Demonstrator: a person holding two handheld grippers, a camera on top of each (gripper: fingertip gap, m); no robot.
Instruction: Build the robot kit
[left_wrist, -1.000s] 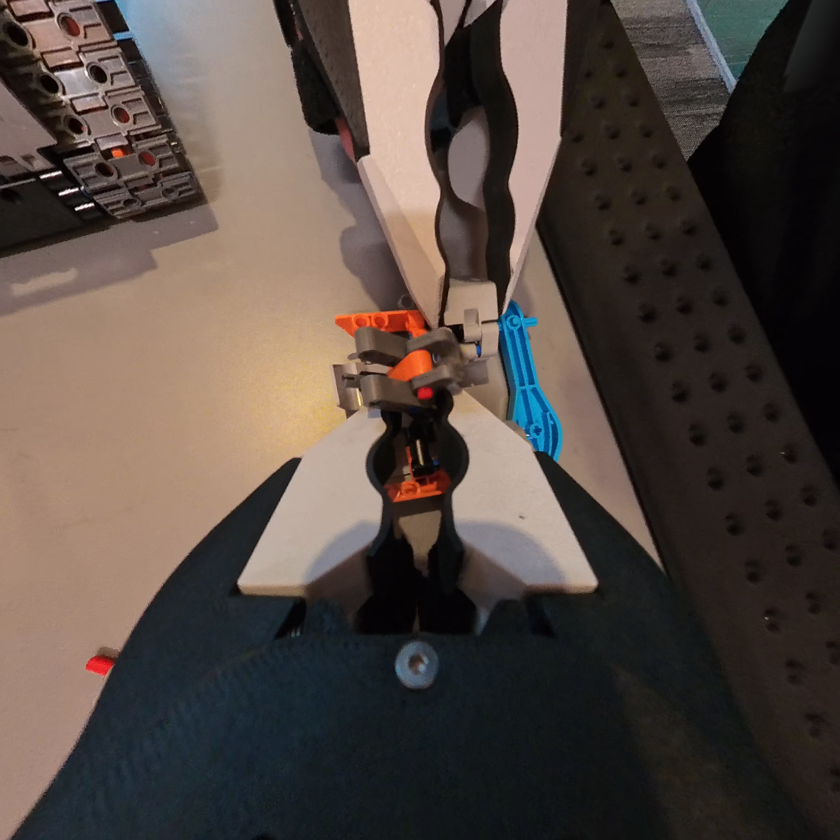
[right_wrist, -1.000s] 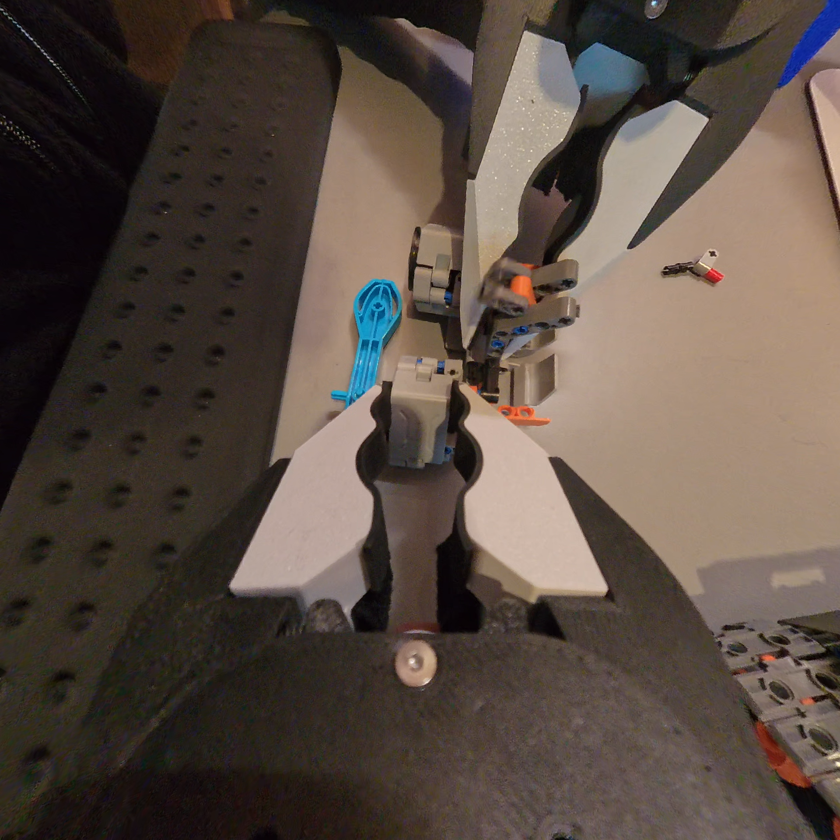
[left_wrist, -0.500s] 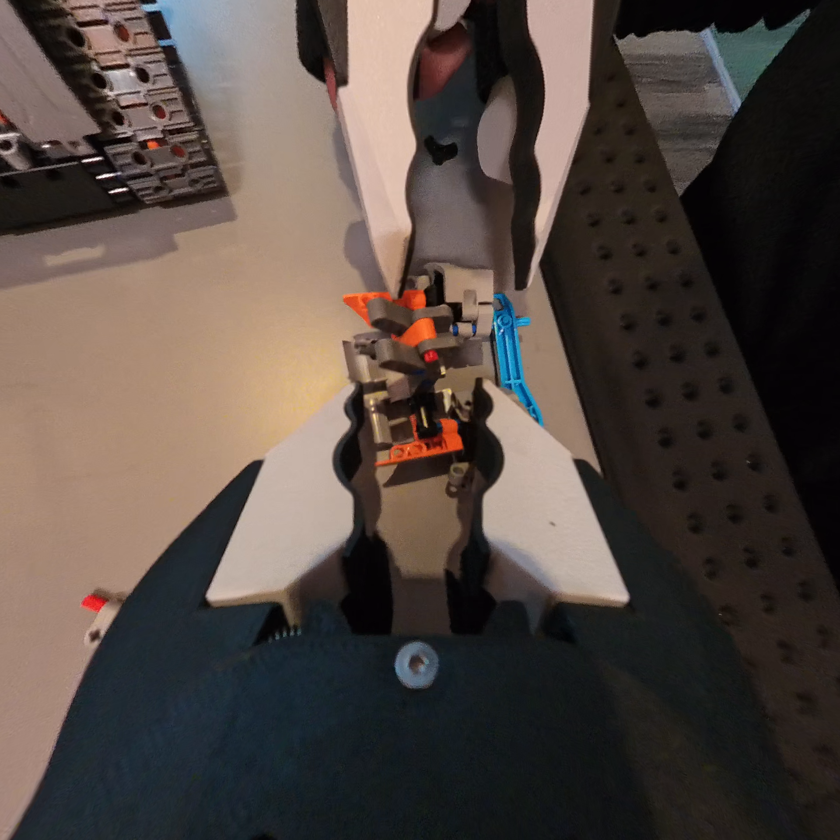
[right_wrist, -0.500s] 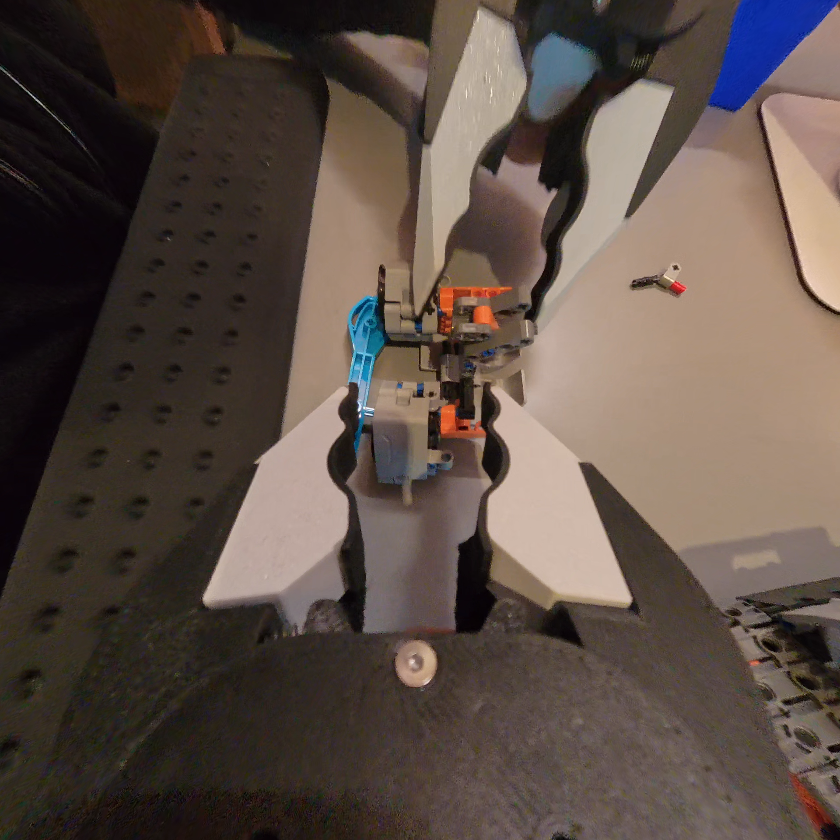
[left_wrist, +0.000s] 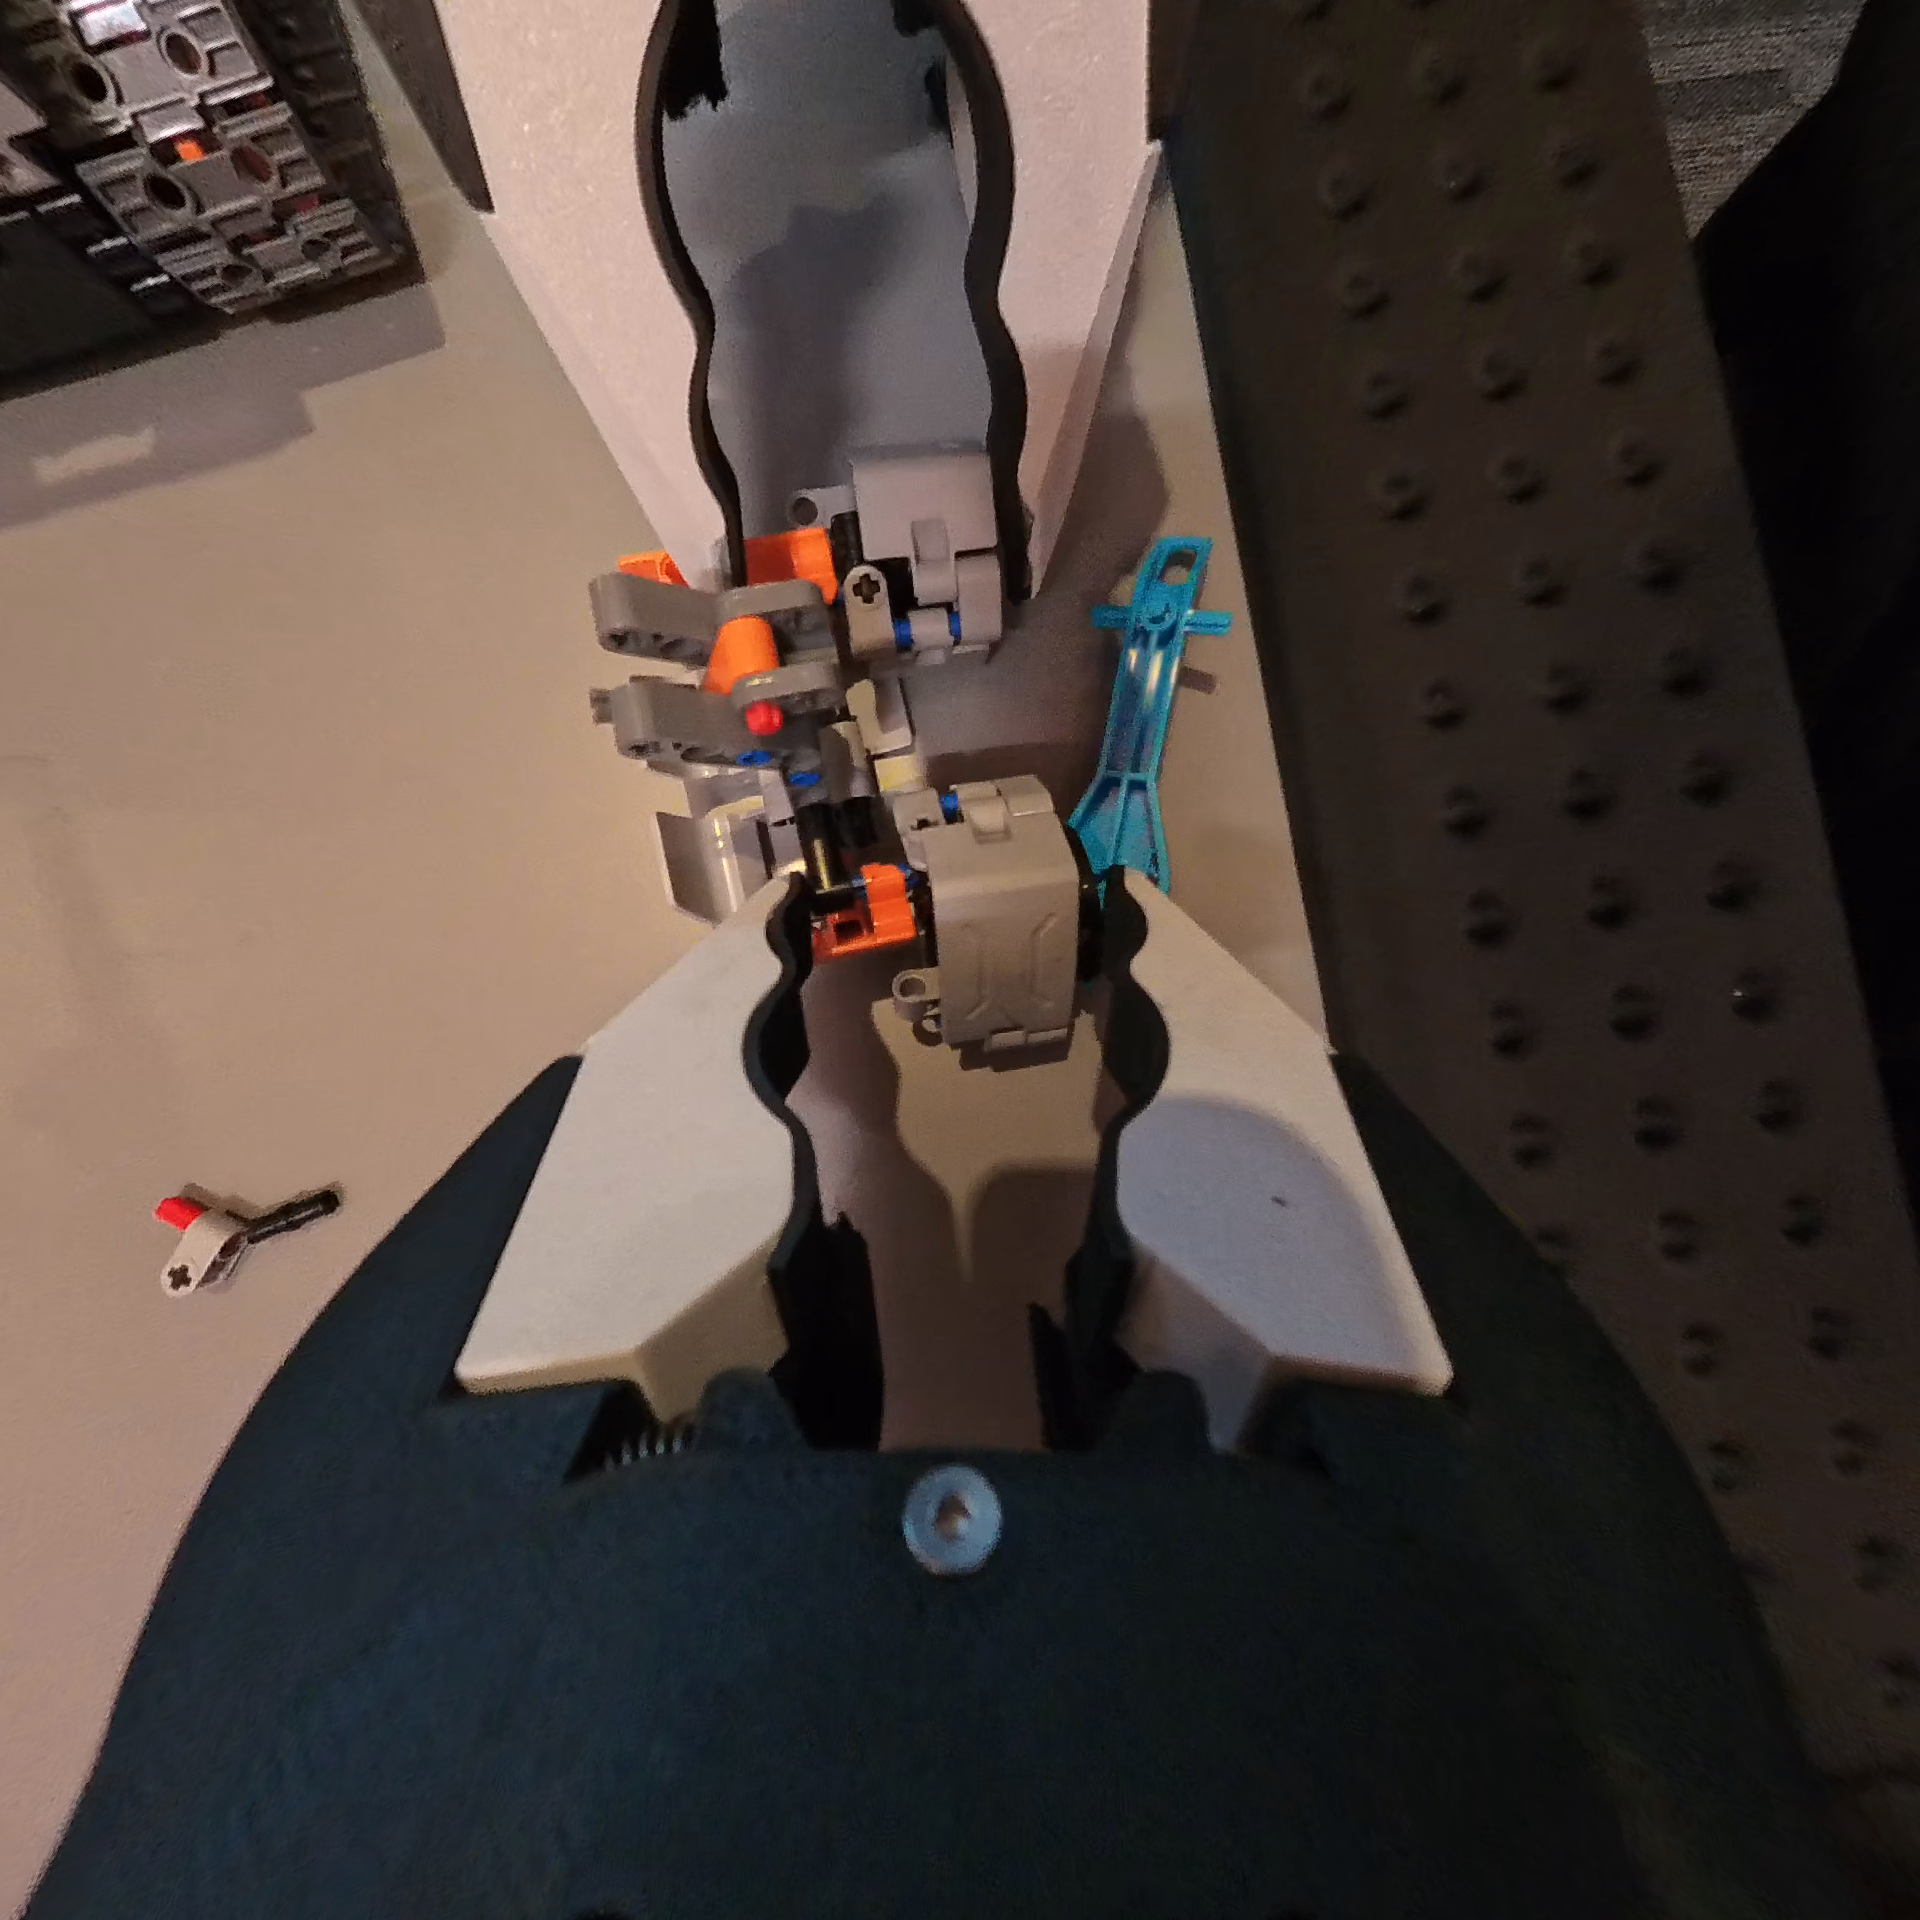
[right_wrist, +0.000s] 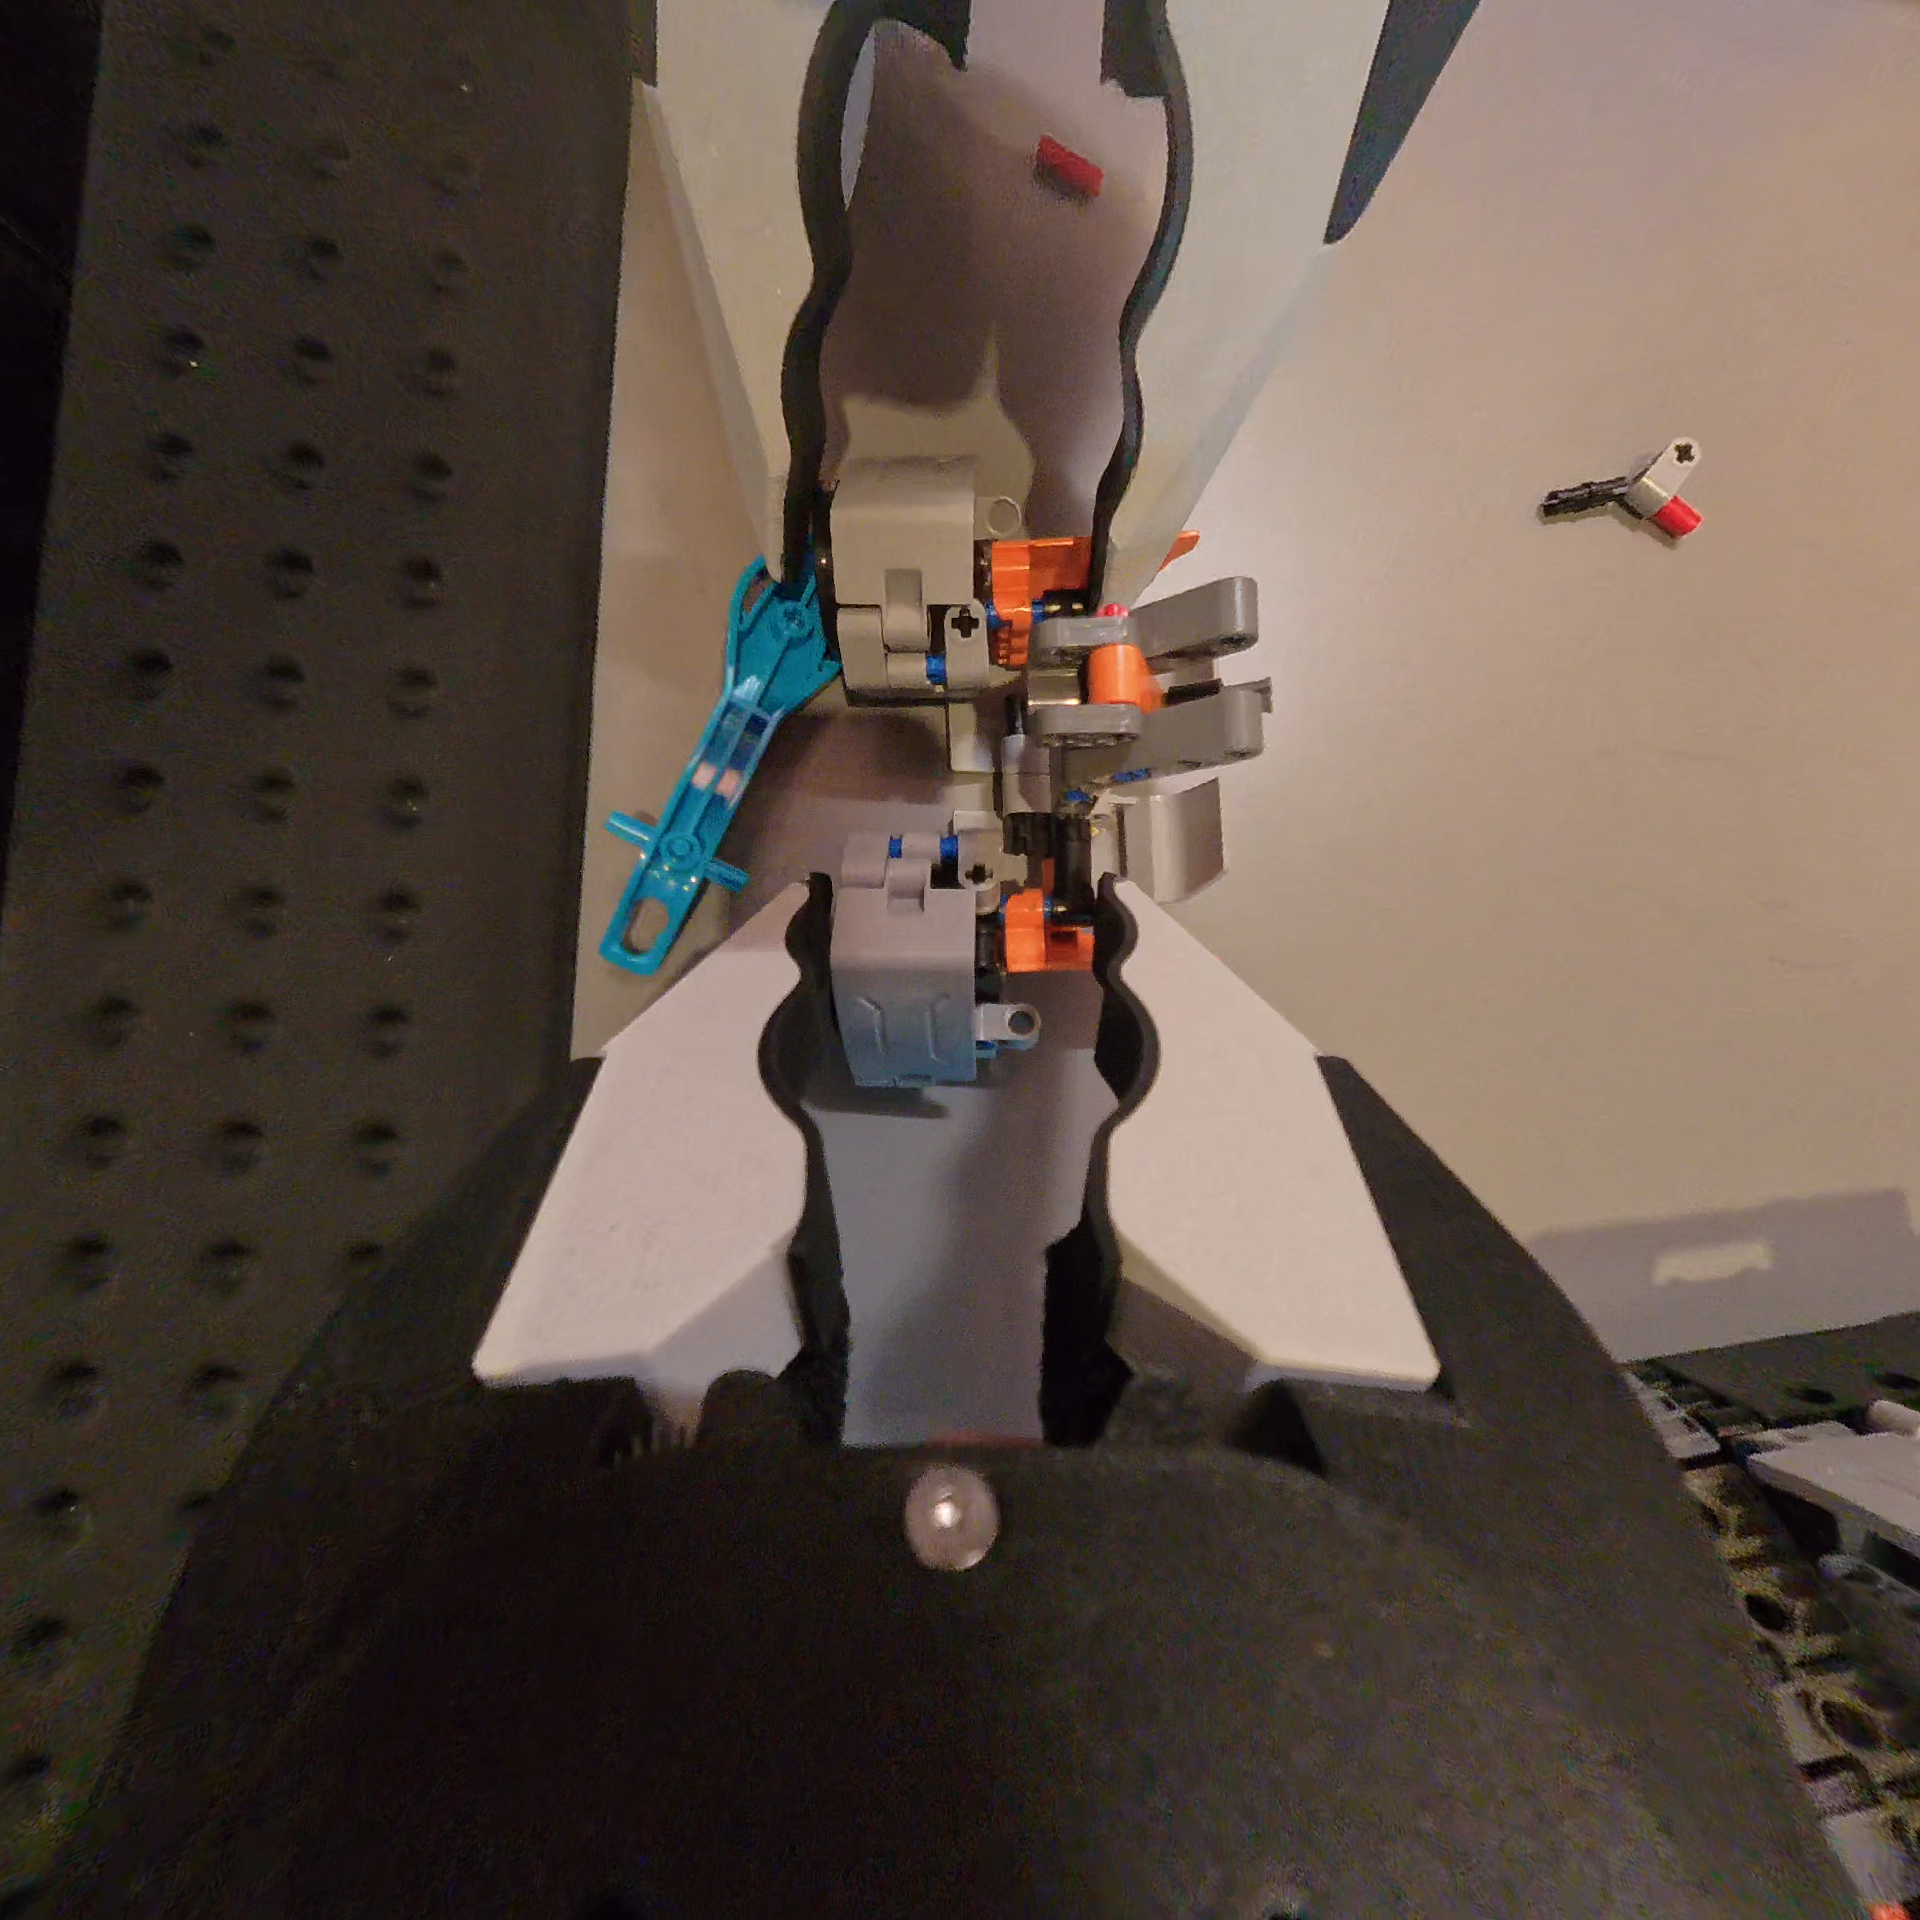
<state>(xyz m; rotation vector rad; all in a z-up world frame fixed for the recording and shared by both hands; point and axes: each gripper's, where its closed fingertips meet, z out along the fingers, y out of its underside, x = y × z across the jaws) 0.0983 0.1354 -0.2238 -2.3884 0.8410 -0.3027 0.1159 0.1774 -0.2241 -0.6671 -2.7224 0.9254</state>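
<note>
The grey-and-orange brick assembly (left_wrist: 821, 748) lies on the pale table (left_wrist: 260, 831) and serves as the landmark. The left gripper (left_wrist: 951, 904) meets it from one end, fingers spread about as wide as that end; its tips flank the grey motor-like block (left_wrist: 1003, 935) and an orange piece beside it, seemingly touching the sides, though a firm grip cannot be confirmed. The right gripper (right_wrist: 956, 894) faces it from the opposite end, parted about as far, its tips bracketing a second grey block (right_wrist: 904, 977) and orange piece in the same way. Between the two grippers, grey lever arms (right_wrist: 1153, 675) with an orange bush jut sideways from the assembly. A turquoise blade-shaped piece (right_wrist: 707, 769) lies flat just beside the assembly, next to a black perforated panel (right_wrist: 260, 623). Well apart on the other side lies a small grey connector with a red tip and black pin (left_wrist: 223, 1231). A dark tracked brick model (left_wrist: 187, 166) sits farther off.
</note>
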